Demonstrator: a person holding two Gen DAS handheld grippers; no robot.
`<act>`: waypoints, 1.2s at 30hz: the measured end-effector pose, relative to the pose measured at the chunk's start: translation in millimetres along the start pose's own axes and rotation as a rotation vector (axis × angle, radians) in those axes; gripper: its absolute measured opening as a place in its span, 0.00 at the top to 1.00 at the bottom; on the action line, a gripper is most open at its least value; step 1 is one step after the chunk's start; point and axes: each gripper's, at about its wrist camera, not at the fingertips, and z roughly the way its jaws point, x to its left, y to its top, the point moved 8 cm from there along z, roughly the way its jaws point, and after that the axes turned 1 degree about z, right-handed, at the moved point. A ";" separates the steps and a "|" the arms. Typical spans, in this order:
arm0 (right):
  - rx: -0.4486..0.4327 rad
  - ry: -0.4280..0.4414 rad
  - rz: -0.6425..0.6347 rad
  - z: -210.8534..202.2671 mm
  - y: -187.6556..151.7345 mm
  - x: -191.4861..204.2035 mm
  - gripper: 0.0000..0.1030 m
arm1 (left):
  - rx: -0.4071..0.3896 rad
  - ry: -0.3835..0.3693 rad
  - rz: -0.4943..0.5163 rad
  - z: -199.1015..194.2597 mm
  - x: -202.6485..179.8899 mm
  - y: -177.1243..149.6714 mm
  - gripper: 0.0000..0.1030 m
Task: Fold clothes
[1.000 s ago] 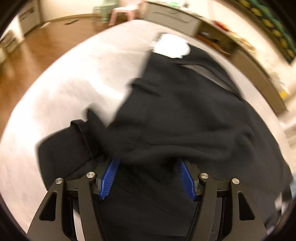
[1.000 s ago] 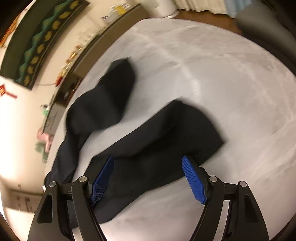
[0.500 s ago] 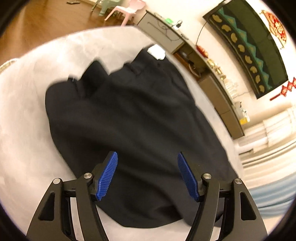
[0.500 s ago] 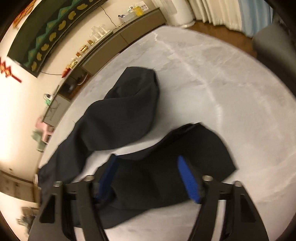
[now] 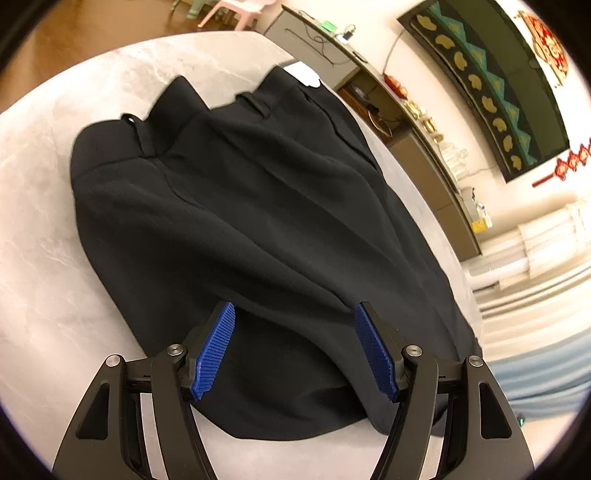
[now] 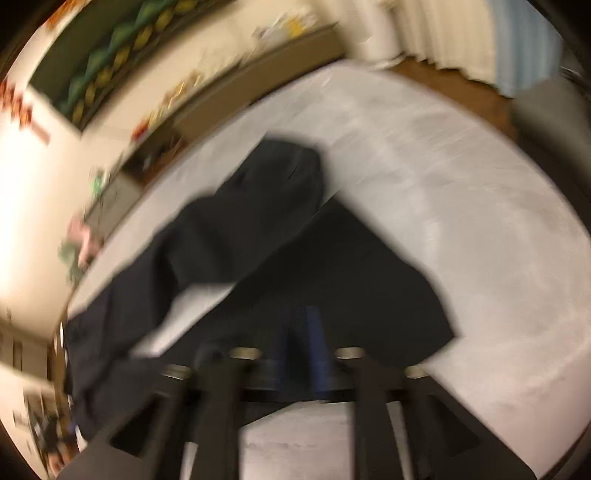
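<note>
Black trousers (image 5: 240,206) lie on a pale grey marbled table (image 5: 44,258), waistband with belt loops and a white tag (image 5: 304,74) at the far end. My left gripper (image 5: 295,347) is open and empty, its blue pads (image 5: 216,350) just above the near part of the cloth. In the blurred right wrist view the trouser legs (image 6: 295,266) spread over the table (image 6: 480,221). My right gripper (image 6: 303,347) has its blue pads pressed together on the near edge of a leg end.
A long low cabinet (image 5: 417,147) with small items runs along the wall past the table's far side. A dark wall hanging (image 5: 491,81) is above it. Pink and green child chairs (image 5: 236,9) stand on the wood floor. Curtains (image 5: 535,251) hang at the right.
My left gripper let go of the cloth and drew back, and the trousers now lie flatter. My right gripper went from open over the leg end to shut on it, and is moving fast.
</note>
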 end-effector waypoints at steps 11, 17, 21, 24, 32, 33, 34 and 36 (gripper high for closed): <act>0.069 -0.183 -0.314 69.8 -18.0 99.7 0.24 | 0.041 0.013 0.043 14.9 -7.1 -13.1 0.32; 0.058 -0.226 -0.439 73.6 -24.9 116.1 0.99 | 0.042 -0.021 0.013 15.1 -5.0 -10.6 0.32; -0.091 -0.115 -0.338 2.8 -31.1 110.4 0.99 | 0.017 -0.058 0.014 7.5 -9.2 -8.3 0.32; -0.217 0.001 -0.211 -68.7 -44.2 94.6 0.99 | 0.038 -0.091 -0.014 12.2 -10.3 -8.9 0.31; -0.082 0.014 -0.079 -45.5 -70.0 69.6 0.54 | 0.085 -0.091 -0.064 36.0 -7.3 -3.6 0.31; -0.083 -0.001 -0.120 -40.4 -66.7 81.2 0.24 | 0.082 -0.097 -0.069 36.2 -6.1 -2.2 0.31; -0.088 -0.006 -0.151 -31.6 -64.8 93.8 0.22 | 0.080 -0.102 -0.074 36.4 -4.9 -0.8 0.31; -0.059 -0.048 -0.161 -0.6 -50.2 108.6 0.22 | 0.077 -0.119 -0.082 35.9 -2.5 -1.3 0.31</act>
